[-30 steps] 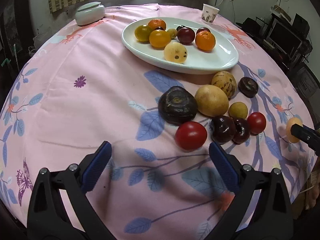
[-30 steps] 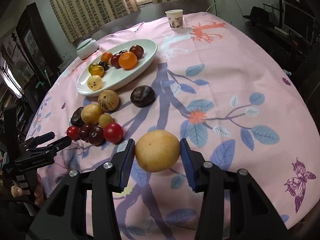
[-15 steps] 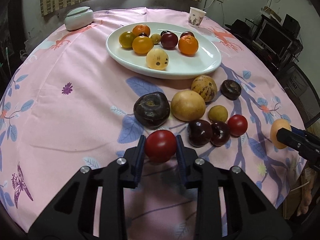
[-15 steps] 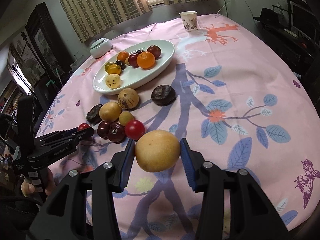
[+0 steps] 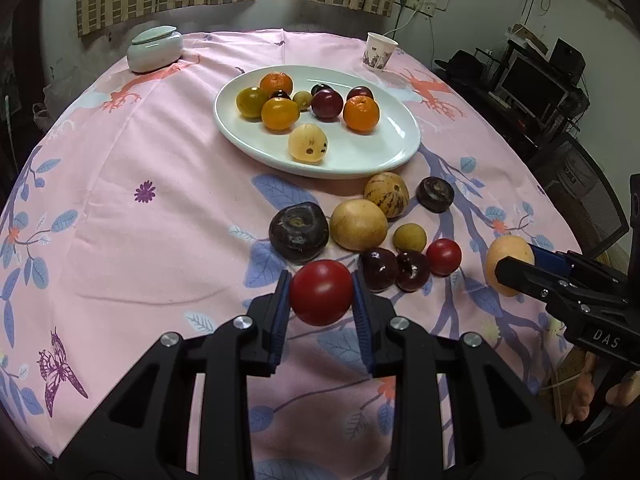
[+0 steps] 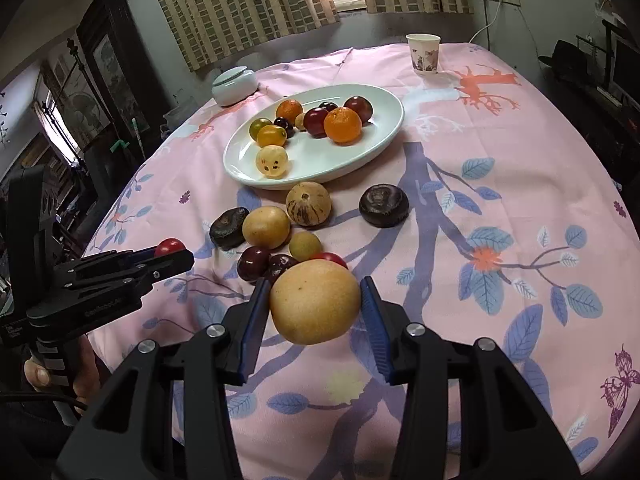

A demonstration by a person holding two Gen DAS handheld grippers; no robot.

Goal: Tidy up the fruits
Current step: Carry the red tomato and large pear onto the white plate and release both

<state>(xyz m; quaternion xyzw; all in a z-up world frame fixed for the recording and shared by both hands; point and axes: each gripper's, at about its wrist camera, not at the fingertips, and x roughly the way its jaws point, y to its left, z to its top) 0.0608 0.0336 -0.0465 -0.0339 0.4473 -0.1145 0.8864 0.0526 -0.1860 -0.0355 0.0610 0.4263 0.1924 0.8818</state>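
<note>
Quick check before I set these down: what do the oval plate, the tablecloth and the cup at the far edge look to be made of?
Oval plate: likely glazed ceramic; white, glossy, soft window reflections.
Tablecloth: woven fabric, matte pink print; creases and folds show.
Cup: probably paper; thin rim, dull printed wall, though plastic can't be excluded.

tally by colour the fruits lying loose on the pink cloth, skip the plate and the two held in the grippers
red fruit: 1
dark red fruits: 2
blackish brown fruits: 2
yellow or tan fruits: 3
total: 8
</note>
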